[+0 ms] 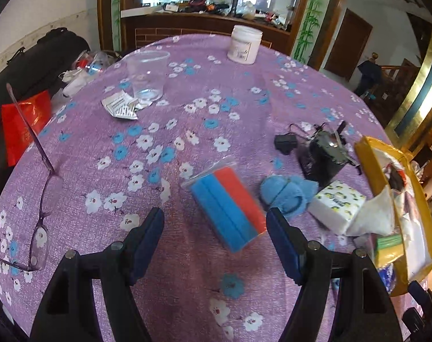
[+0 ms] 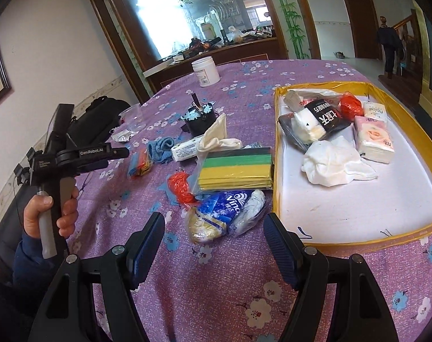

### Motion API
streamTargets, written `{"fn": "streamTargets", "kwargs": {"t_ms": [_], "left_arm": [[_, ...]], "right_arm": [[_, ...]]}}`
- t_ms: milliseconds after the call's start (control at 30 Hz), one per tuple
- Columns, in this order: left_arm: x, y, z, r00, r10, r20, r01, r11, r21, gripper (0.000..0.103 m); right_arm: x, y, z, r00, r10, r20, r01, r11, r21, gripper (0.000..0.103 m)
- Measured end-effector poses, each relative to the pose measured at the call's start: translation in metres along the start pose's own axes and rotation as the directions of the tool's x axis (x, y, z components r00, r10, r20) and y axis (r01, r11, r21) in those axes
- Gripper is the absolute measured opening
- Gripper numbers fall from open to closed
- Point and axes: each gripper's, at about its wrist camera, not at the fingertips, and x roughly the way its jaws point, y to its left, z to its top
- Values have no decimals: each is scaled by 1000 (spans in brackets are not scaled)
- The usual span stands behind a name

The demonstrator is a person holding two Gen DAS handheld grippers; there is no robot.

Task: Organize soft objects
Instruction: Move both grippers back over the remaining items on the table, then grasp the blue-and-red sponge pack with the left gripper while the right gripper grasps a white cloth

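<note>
step: left gripper (image 1: 214,222) fingers spread, empty, above the bagged blue-and-red sponge block (image 1: 228,209); right gripper (image 2: 214,228) likewise spread.
next: lower, pinch the sponge, carry to the yellow-rimmed tray (image 2: 358,208).

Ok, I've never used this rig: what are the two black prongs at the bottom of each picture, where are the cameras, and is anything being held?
Those prongs are the fingers of two handheld grippers; a person works one in each hand, with a camera on each looking along its fingers. The left gripper is open and empty above a blue and red sponge pack. The right gripper is open too, over a blue tissue pack beside the yellow tray. In the right view you also see the person's hand on the left gripper's handle. All of it sits on a purple flowered tablecloth.
</note>
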Motion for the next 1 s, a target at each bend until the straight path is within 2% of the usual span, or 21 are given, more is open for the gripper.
{"fn": "streamTargets", "kwargs": {"t_ms": [267, 333, 400, 700, 800, 933, 967, 1000], "left_arm": [[27, 0, 1, 996, 32, -79, -34, 999, -14, 73], [32, -2, 2, 996, 44, -81, -45, 999, -9, 74], [36, -3, 3, 995, 53, -83, -54, 999, -7, 82], [58, -13, 11, 993, 45, -109, -45, 999, -4, 86], [62, -21, 9, 992, 91, -87, -88, 995, 37, 88], [65, -26, 8, 991, 126, -53, -122, 990, 72, 88], [65, -25, 8, 991, 125, -49, -121, 990, 74, 86], [64, -25, 8, 991, 126, -39, -123, 990, 76, 77]], "right_arm": [[0, -1, -2, 1000, 15, 13, -15, 1000, -9, 78], [0, 0, -3, 1000, 16, 15, -16, 1000, -11, 78], [0, 0, -3, 1000, 17, 17, -17, 1000, -11, 78], [3, 1, -4, 1000, 20, 20, -19, 999, -27, 79], [4, 2, -4, 1000, 22, 21, -21, 999, -30, 80], [5, 1, -3, 999, 29, 21, -29, 999, -21, 80], [5, 0, -2, 999, 30, 20, -29, 999, -20, 80], [6, 0, -2, 999, 29, 17, -29, 999, -20, 80]]}}
